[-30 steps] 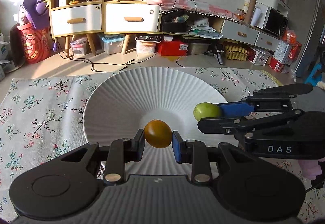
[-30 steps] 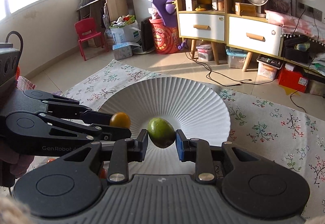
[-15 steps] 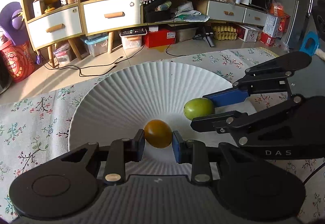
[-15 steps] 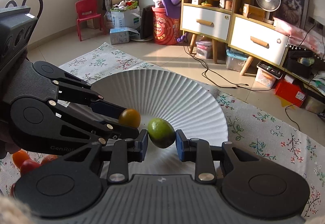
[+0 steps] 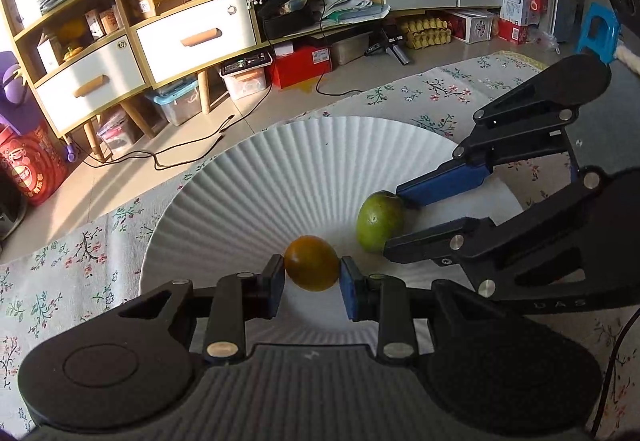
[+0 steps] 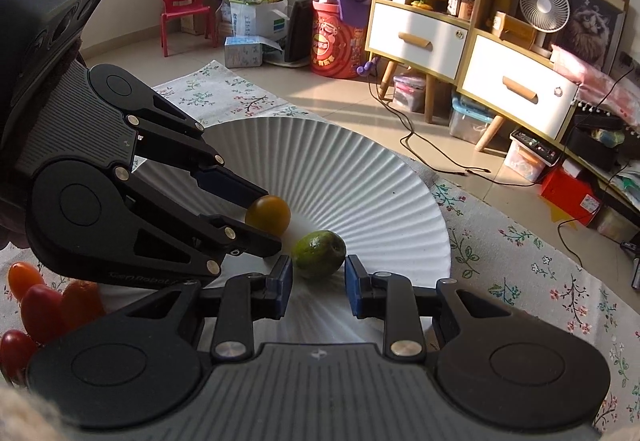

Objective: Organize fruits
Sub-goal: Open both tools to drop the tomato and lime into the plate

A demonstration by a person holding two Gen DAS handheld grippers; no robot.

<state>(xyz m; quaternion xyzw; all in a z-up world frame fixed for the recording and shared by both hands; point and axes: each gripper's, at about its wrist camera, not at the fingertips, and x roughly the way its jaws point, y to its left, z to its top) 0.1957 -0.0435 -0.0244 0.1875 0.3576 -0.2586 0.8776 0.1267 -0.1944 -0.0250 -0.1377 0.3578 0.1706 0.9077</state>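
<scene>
My left tool [image 5: 312,275] is clamped on the orange fruit [image 5: 311,263], both blue pads touching its sides, over the near part of the white ribbed plate [image 5: 256,177]. In the right wrist view the same tool [image 6: 260,219] comes in from the left of the plate [image 6: 360,177] w/ the orange fruit [image 6: 268,215] at its tip, just left of and behind the green fruit [image 6: 319,253]. Can't tell if the orange fruit touches the plate or hangs just above it.

Green fruit [image 5: 380,221] sits on the plate, right of the orange one, near but apart. My right tool [image 6: 316,281] is around it w/ the jaws slightly wide: small gap shows betw. each pad and the fruit, so no grip. In the left wrist view the right tool [image 5: 394,219] reaches in from the right of the plate, one blue finger behind the green fruit, the black one in front.

Plate lies on a floral cloth [image 6: 520,261]. Left of the plate, by the near edge, a few red cherry tomatoes [image 6: 40,305] lie on the cloth, partly hidden by my left tool. Beyond the plate: floor, cables, white-drawer cabinet [image 5: 160,45].
</scene>
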